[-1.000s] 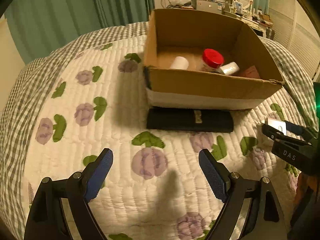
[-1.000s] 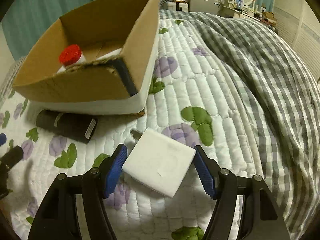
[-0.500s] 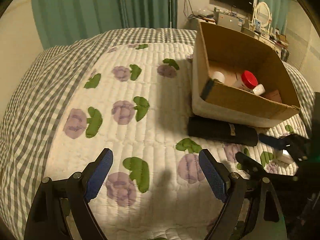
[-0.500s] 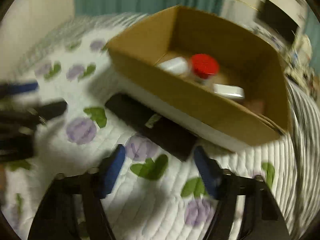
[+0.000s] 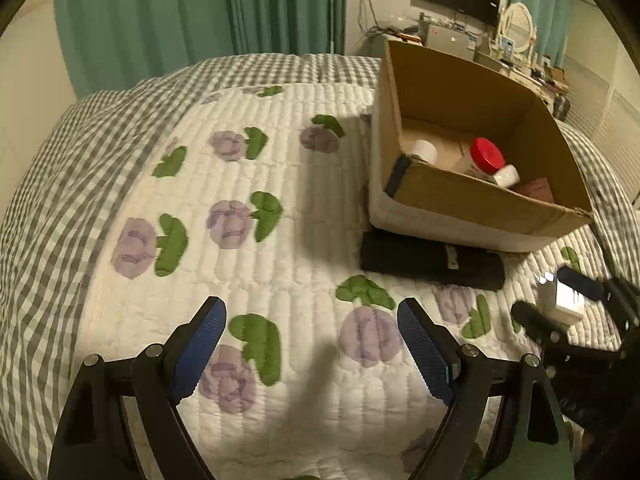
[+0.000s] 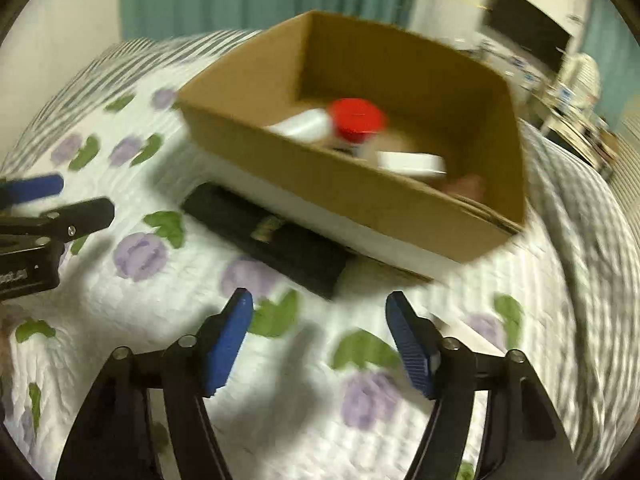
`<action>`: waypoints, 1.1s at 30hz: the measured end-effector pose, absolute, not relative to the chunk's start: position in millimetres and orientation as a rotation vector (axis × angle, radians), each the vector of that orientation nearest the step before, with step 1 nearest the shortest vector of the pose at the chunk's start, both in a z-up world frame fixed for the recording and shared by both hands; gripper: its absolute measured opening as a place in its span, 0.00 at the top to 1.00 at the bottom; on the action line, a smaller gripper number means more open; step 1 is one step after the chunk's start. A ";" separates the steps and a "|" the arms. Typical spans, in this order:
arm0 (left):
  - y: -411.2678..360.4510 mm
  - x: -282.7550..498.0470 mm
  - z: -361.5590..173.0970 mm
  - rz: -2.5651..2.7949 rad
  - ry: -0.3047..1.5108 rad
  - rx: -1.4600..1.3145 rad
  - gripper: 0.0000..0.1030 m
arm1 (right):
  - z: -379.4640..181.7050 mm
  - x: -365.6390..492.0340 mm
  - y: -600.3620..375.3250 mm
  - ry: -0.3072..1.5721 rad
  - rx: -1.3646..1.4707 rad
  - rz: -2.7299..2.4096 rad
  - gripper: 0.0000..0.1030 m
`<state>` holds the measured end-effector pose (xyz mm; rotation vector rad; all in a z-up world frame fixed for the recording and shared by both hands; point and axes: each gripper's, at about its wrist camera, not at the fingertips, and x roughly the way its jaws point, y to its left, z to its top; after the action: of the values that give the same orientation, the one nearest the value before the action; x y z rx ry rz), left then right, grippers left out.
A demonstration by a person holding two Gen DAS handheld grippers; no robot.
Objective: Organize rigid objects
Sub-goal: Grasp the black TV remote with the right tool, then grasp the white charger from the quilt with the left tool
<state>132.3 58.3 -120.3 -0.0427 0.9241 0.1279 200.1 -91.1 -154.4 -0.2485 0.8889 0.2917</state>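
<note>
Left claw: our left claw [image 5: 312, 344] hovers over the white quilted bed with purple flowers [image 5: 132, 152]. Its blue pads are spread wide with nothing between them.

Black case, place: the long black rectangular case [image 5: 432, 260] lies flat on the quilt ahead and to the right of the left claw. It touches the foot of the box's near wall.

Black case, axis: its long axis runs along that wall, crosswise to the left claw. From the right claw it runs slantwise, far end up-left, near end pointing down-right toward the gap between the fingers. A pale label sits near mid-length.

Box: the open brown cardboard box [image 5: 480, 204] stands beyond the case. It holds a red-capped jar [image 5: 486, 154], a white-capped bottle [image 5: 425, 150], a second small white bottle [image 5: 506, 175] and something reddish in the corner.

White block: a small white block [image 5: 560, 305] lies by the right claw's fingers in the left view. We cannot tell if it touches them.

Right claw: our right claw [image 6: 320, 336] is spread wide and carries nothing. Its view is blurred, so fine detail is lost.

Step in hand: we judge that the box is partly filled, with the case and block not yet in it, and that the right claw is lining up on the case.

Next move: we would turn the claw to span the case's short width, close near mid-length so it does not tip, then lift it over the near wall.
</note>
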 end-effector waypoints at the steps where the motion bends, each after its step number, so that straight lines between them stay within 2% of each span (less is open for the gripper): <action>1: 56.8 132.1 -119.9 0.126 0.925 -0.039 0.13 | -151.6 202.1 -90.3 0.873 -0.256 0.301 0.33; 6: 54.1 127.3 -112.6 0.134 0.909 -0.026 0.13 | -168.6 220.2 -46.8 0.846 -0.474 0.413 0.33; 12: 70.0 132.1 -117.9 0.177 0.920 -0.051 0.13 | -204.7 242.6 -10.6 0.874 -0.638 0.454 0.41; 15: 75.2 133.7 -124.1 0.185 0.933 -0.059 0.13 | -207.4 254.4 -10.5 0.884 -0.588 0.452 0.43; 20: 78.9 131.8 -125.5 0.176 0.936 -0.081 0.13 | -191.8 251.3 -24.5 0.951 -0.529 0.483 0.66; 25: 74.1 128.7 -119.8 0.160 0.919 -0.068 0.13 | -165.7 218.2 -57.4 1.028 -0.248 0.479 0.81; 30: 57.6 124.4 -108.5 0.113 0.913 -0.060 0.13 | -152.2 179.2 -75.5 0.959 -0.206 0.419 0.82; 33: 36.3 125.5 -94.2 0.066 0.888 -0.037 0.13 | -125.4 161.8 -95.4 0.902 -0.158 0.383 0.82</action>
<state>125.5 36.3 -94.2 -0.0374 0.8879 0.0656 161.8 -95.4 -125.4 -0.1578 0.9016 0.3826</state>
